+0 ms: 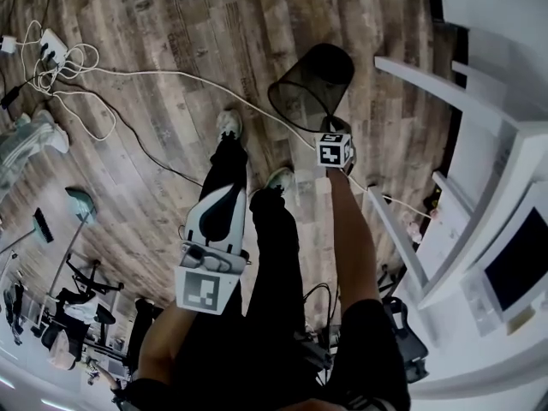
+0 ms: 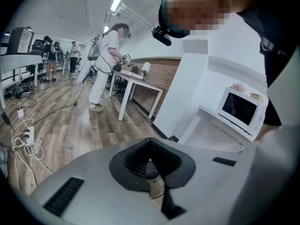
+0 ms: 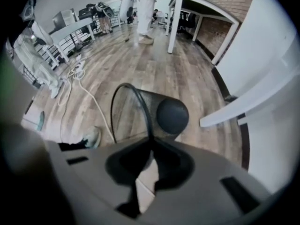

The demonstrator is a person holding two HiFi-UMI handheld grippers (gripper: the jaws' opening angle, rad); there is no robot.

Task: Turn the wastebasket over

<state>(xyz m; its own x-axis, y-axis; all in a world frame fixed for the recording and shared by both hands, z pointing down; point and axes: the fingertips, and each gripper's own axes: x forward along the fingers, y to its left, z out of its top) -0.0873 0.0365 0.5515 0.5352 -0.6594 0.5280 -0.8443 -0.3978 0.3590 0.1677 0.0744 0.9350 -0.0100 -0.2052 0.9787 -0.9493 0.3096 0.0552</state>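
**Head view.** The person stands on a wood plank floor. The right arm reaches straight down and forward, and the right gripper meets the near rim of a black mesh wastebasket. The wastebasket is tipped on the floor just ahead of the person's shoes. The left arm is bent and kept close to the body. The left gripper is over the left leg, well apart from the wastebasket. A white cable runs across the floor to the basket's near side.

**Left gripper view.** The left gripper points out into the room, toward a white microwave on a white shelf. Its jaws seem to meet at their tips with nothing between them, though the tips are dark.

**Right gripper view.** The right gripper has its jaws pinched on the thin black rim of the wastebasket. The basket lies tilted, with its open mouth toward the camera and its round closed bottom farther off.
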